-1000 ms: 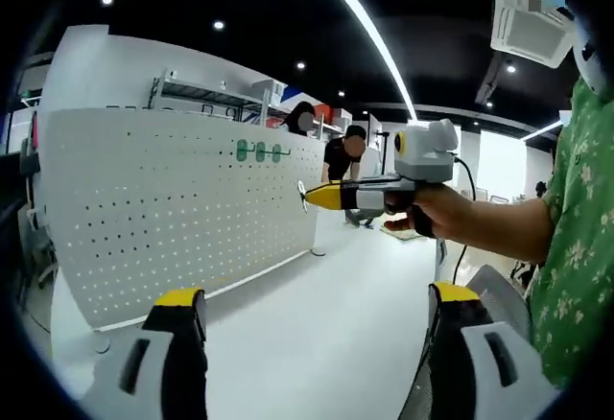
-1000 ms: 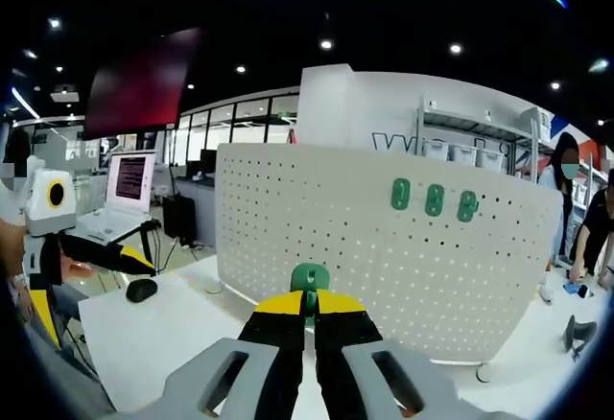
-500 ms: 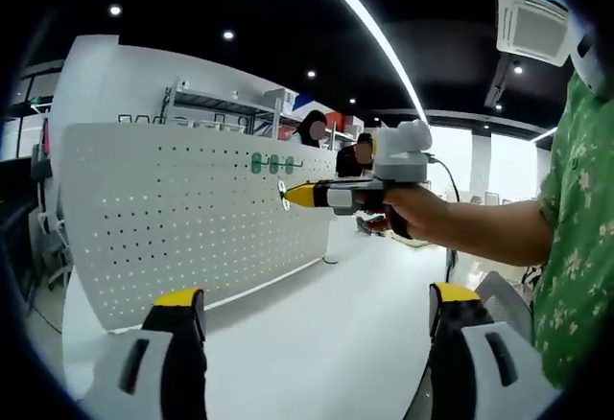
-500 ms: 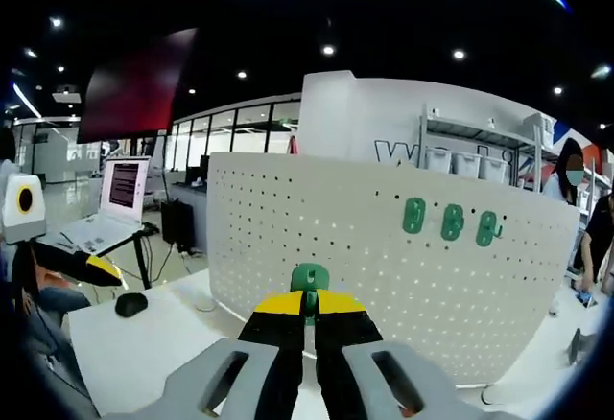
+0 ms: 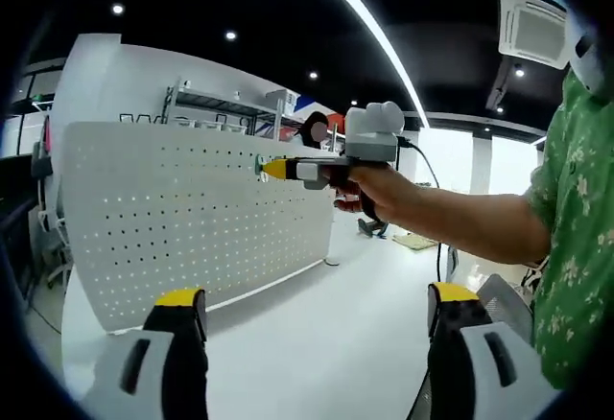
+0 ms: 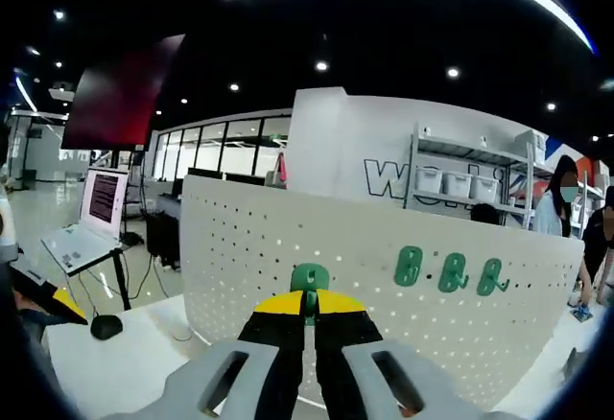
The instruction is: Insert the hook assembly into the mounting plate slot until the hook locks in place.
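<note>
i'm holding my right gripper (image 6: 309, 316) with its yellow-tipped black jaws pressed together, clenched on the green hook assembly (image 6: 309, 279), a small glossy plastic piece with a rounded top poking up just above the jaw tips. i'm pointing it at the mounting plate (image 6: 288, 247), a white flat panel dotted with a regular grid of small round holes, standing upright on the white table (image 6: 106, 377). three more green hooks (image 6: 450, 271) are sitting in a row on the panel, well to the right of my jaw tips in the right gripper view, each one oval with a curled lower end.

in the left gripper view i'm seeing my right gripper (image 5: 267, 168) from the side, my hand (image 5: 369, 188) wrapped around its grey handle, and its yellow tip is reaching right up to the perforated plate (image 5: 173, 219); whether the hook is touching the panel i cannot tell. my left gripper (image 5: 317, 329) is hanging released, its two yellow-capped jaws standing wide apart with nothing between them, above the smooth white tabletop (image 5: 317, 343).

off to the left in the right gripper view an open laptop (image 6: 88, 219) is glowing on a stand, and a dark rounded mouse (image 6: 106, 325) is lying on the table near it.
</note>
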